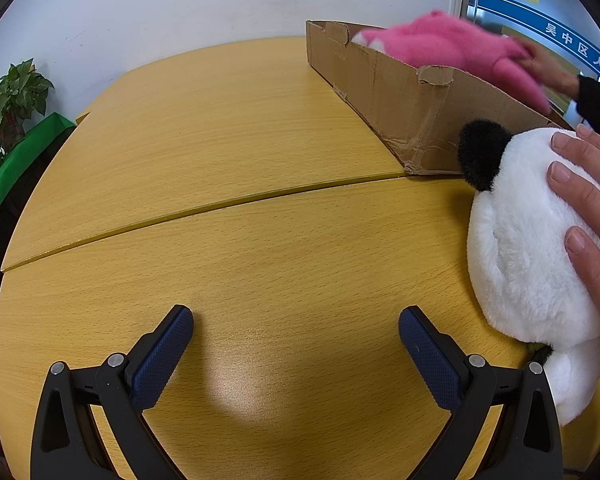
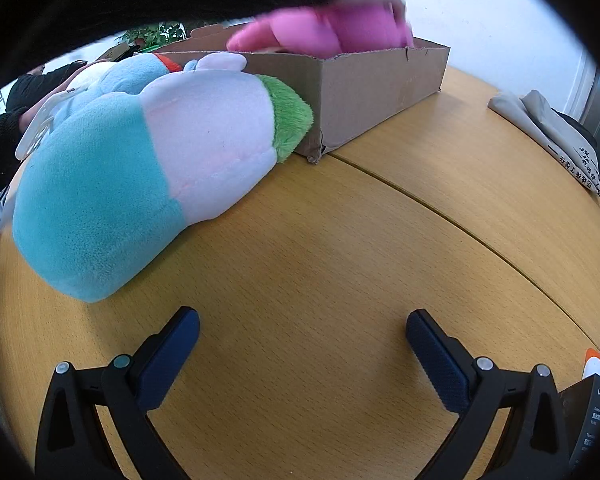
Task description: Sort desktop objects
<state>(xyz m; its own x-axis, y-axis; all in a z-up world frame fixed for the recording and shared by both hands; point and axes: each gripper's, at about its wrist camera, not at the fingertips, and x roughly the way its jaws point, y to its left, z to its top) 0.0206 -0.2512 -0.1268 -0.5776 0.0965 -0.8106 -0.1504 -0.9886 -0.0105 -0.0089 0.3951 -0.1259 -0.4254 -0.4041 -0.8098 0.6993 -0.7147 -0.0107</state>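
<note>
A white plush toy with a black ear (image 1: 528,240) lies at the right of the wooden table, and a bare hand (image 1: 592,216) rests on it. My left gripper (image 1: 296,328) stands open over bare table, left of that plush. A blurred pink plush (image 1: 452,46) is held by another hand over the open cardboard box (image 1: 396,96). In the right wrist view the pink plush (image 2: 328,32) hangs above the box (image 2: 360,88). A turquoise, white and green plush (image 2: 140,168) lies against the box's near wall. My right gripper (image 2: 302,328) is open and empty, in front of it.
A potted plant (image 1: 8,100) and a green surface stand off the table's left edge. A folded grey bag (image 2: 552,132) lies at the far right. A dark product box (image 2: 596,420) sits at the near right. A seam (image 1: 204,208) divides the tabletop.
</note>
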